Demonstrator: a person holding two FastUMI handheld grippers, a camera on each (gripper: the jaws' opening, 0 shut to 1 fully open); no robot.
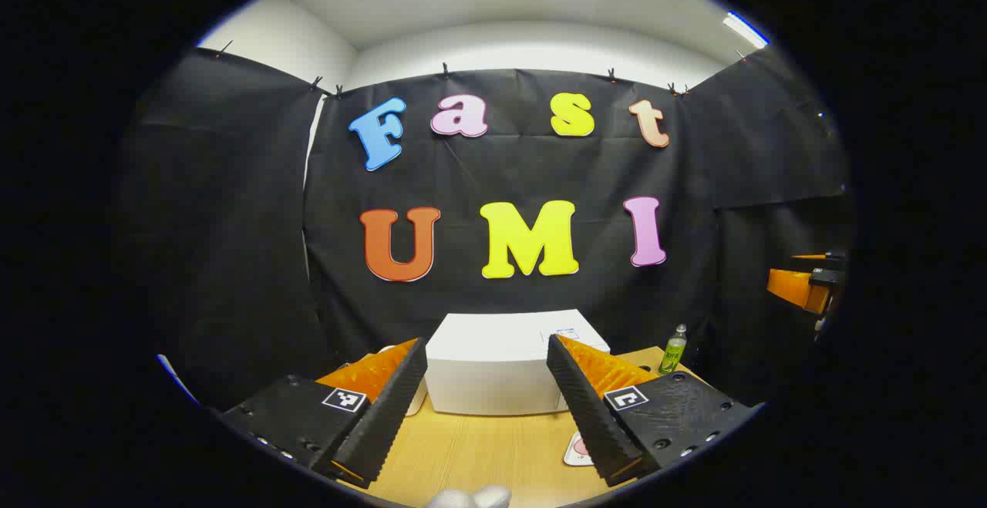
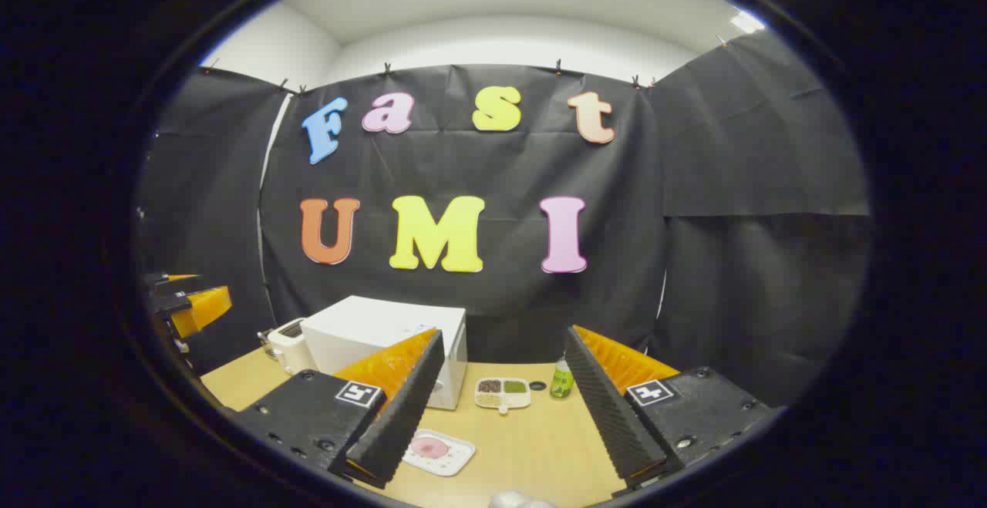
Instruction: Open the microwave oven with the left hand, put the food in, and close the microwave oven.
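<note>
Nothing started: microwave [image 1: 493, 373] shut, centre frame. Both grippers' fingers wide, empty. Next: left gripper [image 1: 487, 408] to door; food [image 2: 438, 450] waits.

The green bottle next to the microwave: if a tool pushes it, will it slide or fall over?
The bottle stands upright, tall and narrow on the wooden table, so a push near its cap would probably tip it. It looks like small plastic, likely light. Lying down, its round body might roll.

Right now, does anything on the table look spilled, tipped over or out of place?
Nothing stands out. The microwave is shut, the bottle stands upright, and the plate and the divided tray lie flat on the table.
</note>
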